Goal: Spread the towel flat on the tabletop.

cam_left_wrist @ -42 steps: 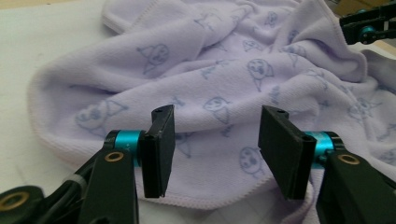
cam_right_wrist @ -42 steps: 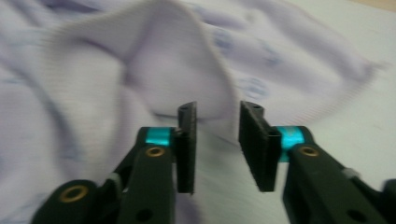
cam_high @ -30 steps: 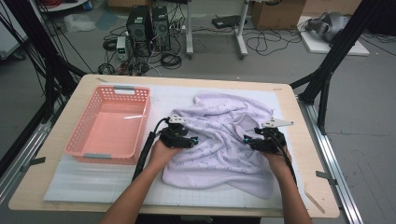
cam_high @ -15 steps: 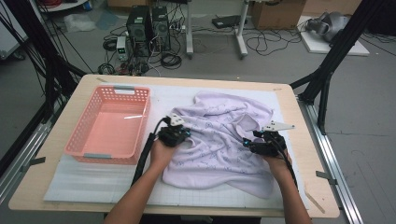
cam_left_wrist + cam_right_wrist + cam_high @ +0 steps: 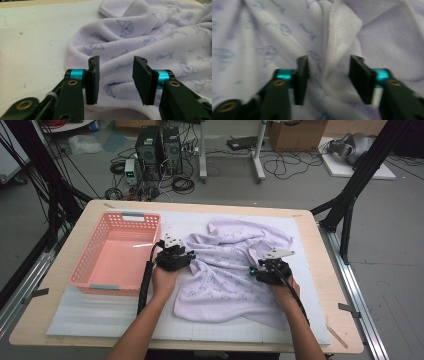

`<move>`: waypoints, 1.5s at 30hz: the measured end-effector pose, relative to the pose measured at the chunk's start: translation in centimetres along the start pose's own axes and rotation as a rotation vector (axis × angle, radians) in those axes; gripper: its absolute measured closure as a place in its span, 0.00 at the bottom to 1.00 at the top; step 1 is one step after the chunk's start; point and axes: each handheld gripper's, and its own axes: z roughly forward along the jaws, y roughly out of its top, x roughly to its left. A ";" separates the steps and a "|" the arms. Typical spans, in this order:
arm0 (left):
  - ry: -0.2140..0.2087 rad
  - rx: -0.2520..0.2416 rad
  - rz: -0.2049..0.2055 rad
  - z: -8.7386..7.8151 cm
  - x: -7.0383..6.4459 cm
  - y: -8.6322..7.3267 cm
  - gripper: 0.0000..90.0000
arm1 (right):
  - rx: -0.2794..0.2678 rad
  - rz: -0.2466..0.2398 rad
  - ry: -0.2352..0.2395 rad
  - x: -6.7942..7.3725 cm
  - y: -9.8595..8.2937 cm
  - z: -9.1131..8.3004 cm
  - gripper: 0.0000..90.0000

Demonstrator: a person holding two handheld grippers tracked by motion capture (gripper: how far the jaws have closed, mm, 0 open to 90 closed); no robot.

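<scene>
- One lilac printed blanket [image 5: 235, 270] lies crumpled on the white mat at the middle of the desk [image 5: 320, 270], just right of the single pink basket [image 5: 117, 255], which holds nothing.
- The left tongs [image 5: 184, 256] sit at the blanket's left border; in the left gripper view the left tongs [image 5: 115, 78] stand wide apart over a rolled hem, holding nothing.
- The right tongs [image 5: 260, 270] rest on the cloth's right half; in the right gripper view the right tongs [image 5: 329, 80] also gape, with a stitched fold rising between the jaws but not pinched.
- The step in hand looks like picking grip points on the cloth, probably to spread or fold it.
- Next, each pair would need to close on its edge, taking one layer rather than a bunch.
- Count: one blanket, one basket, two tongs.
</scene>
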 end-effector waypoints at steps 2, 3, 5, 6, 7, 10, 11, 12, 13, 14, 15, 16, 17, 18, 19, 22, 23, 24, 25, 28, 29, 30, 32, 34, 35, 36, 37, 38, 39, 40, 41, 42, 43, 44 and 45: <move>-0.023 0.009 0.009 -0.3 -0.1 -0.1 0.61 | 0.036 -0.014 -0.045 -0.5 0.6 0.6 0.86; -0.035 0.011 0.016 -0.5 -0.1 -0.1 0.61 | 0.032 0.002 -0.065 -1.0 0.8 0.7 0.88; -0.058 0.015 0.023 -0.8 -0.2 -0.3 0.61 | 0.025 0.054 -0.094 -2.2 1.1 0.8 0.87; -0.079 0.021 0.021 -0.9 -0.3 -0.4 0.60 | 0.025 0.075 -0.104 -2.7 1.2 0.9 0.84; -0.094 0.029 0.022 -1.0 -0.4 -0.5 0.60 | 0.033 0.088 -0.130 -3.2 1.2 1.0 0.77; -0.146 0.056 0.042 -1.2 -0.9 -1.0 0.59 | 0.049 0.159 -0.280 -4.4 0.8 0.8 0.79; -0.165 0.067 0.048 -1.2 -1.1 -1.1 0.58 | 0.039 0.196 -0.279 -4.8 0.5 0.7 0.78; -0.188 0.077 0.048 -1.2 -1.4 -1.3 0.57 | 0.025 0.239 -0.258 -5.1 0.3 0.5 0.77; -0.233 0.082 0.016 -1.1 -1.5 -1.4 0.57 | 0.022 0.244 -0.254 -5.2 0.3 0.3 0.76; -0.277 0.088 -0.018 -1.1 -1.6 -1.4 0.57 | 0.011 0.231 -0.259 -5.0 0.3 -0.1 0.76; -0.291 0.082 -0.027 -1.1 -1.9 -1.3 0.56 | -0.008 0.219 -0.259 -4.9 0.3 -0.5 0.75; -0.292 0.072 -0.013 -1.1 -2.2 -1.3 0.56 | -0.018 0.215 -0.260 -4.8 0.3 -1.0 0.72; -0.290 0.067 -0.002 -1.0 -2.5 -1.3 0.56 | -0.037 0.210 -0.259 -4.7 0.3 -1.5 0.70; -0.291 0.075 0.004 -0.8 -2.6 -1.3 0.56 | -0.058 0.212 -0.257 -4.7 0.2 -2.1 0.68; -0.283 0.084 0.012 -0.6 -2.8 -1.4 0.56 | -0.075 0.217 -0.244 -4.6 0.1 -2.7 0.67; -0.262 0.125 0.045 0.2 -3.1 -1.8 0.56 | -0.097 0.190 -0.193 -4.0 -0.3 -4.1 0.65; -0.257 0.150 0.073 0.4 -3.4 -2.1 0.59 | -0.098 0.172 -0.190 -3.6 -0.5 -4.5 0.65; -0.251 0.171 0.105 0.5 -3.5 -2.2 0.64 | -0.099 0.151 -0.188 -3.3 -0.9 -5.0 0.65; -0.219 0.175 0.167 0.5 -3.8 -2.4 0.72 | -0.102 0.148 -0.190 -3.1 -1.1 -5.3 0.64; -0.162 0.163 0.188 0.3 -3.8 -2.3 0.90 | -0.138 0.171 -0.186 -2.9 -2.1 -6.4 0.64; -0.108 0.153 0.206 0.1 -3.7 -2.2 0.91 | -0.148 0.186 -0.184 -2.9 -2.4 -6.8 0.64; -0.066 0.132 0.200 -0.2 -3.4 -2.1 0.92 | -0.158 0.201 -0.187 -3.0 -2.7 -7.1 0.64; -0.011 0.104 0.154 -0.7 -2.4 -2.0 0.92 | -0.174 0.215 -0.187 -3.3 -3.1 -7.7 0.65; 0.042 0.080 0.140 -1.1 -1.6 -1.9 0.92 | -0.175 0.225 -0.175 -3.4 -3.5 -8.0 0.66; 0.056 0.075 0.129 -1.2 -1.2 -1.9 0.92 | -0.170 0.234 -0.158 -3.4 -3.8 -7.9 0.66; 0.054 0.070 0.116 -1.2 -1.1 -1.9 0.92 | -0.168 0.236 -0.129 -3.4 -4.0 -7.7 0.66; 0.047 0.076 0.112 -1.2 -1.0 -1.9 0.92 | -0.152 0.240 -0.089 -3.3 -4.2 -7.3 0.66; 0.045 0.082 0.114 -1.1 -1.0 -2.0 0.92 | -0.132 0.224 -0.056 -3.0 -4.3 -6.8 0.66; 0.039 0.091 0.118 -1.0 -1.1 -2.1 0.91 | -0.118 0.220 -0.025 -2.7 -4.4 -6.2 0.65; 0.037 0.093 0.115 -1.0 -1.2 -2.1 0.91 | -0.092 0.215 -0.001 -2.2 -4.3 -5.4 0.64; 0.036 0.095 0.118 -1.0 -1.2 -2.1 0.90 | -0.076 0.210 0.011 -1.9 -4.3 -5.0 0.64; 0.033 0.095 0.116 -1.0 -1.2 -2.1 0.89 | -0.053 0.208 0.017 -1.6 -4.2 -4.6 0.64; 0.033 0.095 0.120 -1.1 -1.1 -2.1 0.88 | -0.032 0.195 0.014 -1.3 -4.2 -4.2 0.67; 0.033 0.088 0.112 -1.1 -1.0 -2.1 0.86 | -0.014 0.182 0.013 -1.1 -4.2 -3.9 0.72; 0.025 0.089 0.111 -1.2 -0.9 -2.1 0.85 | -0.001 0.173 0.013 -1.1 -4.3 -3.6 0.75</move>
